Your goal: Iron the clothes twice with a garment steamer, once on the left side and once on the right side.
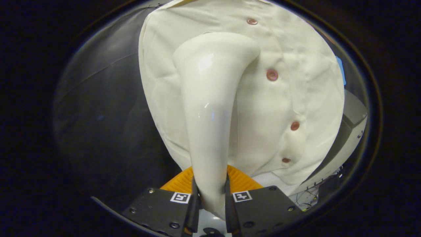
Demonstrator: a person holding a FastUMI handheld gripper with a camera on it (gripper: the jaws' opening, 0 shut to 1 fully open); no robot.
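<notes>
Plainly, much is hidden: the garment steamer rises straight ahead of the fingers and covers the middle of the shirt behind it, so whether its wide head actually touches the cloth or sits just off it cannot be told. The shirt's top is cut off at the far end of the view, and its lower hem shows only to the right of the steamer's handle. Four reddish buttons run down the shirt's placket, right of the steamer head; the cloth around them looks lightly rumpled. An orange ribbed piece peeks out on both sides of the handle just beyond the fingers — what it belongs to is hard to make out. Far right, past the shirt's edge, a pale grey-and-white body with thin wires near its base is only partly seen. To the left of the shirt's edge there is open room in front of the dark wall; to the right the shirt's edge lies close to that pale body. The gripper is clenched on the steamer's narrow handle, both fingers pressing its sides, nearly closed.
</notes>
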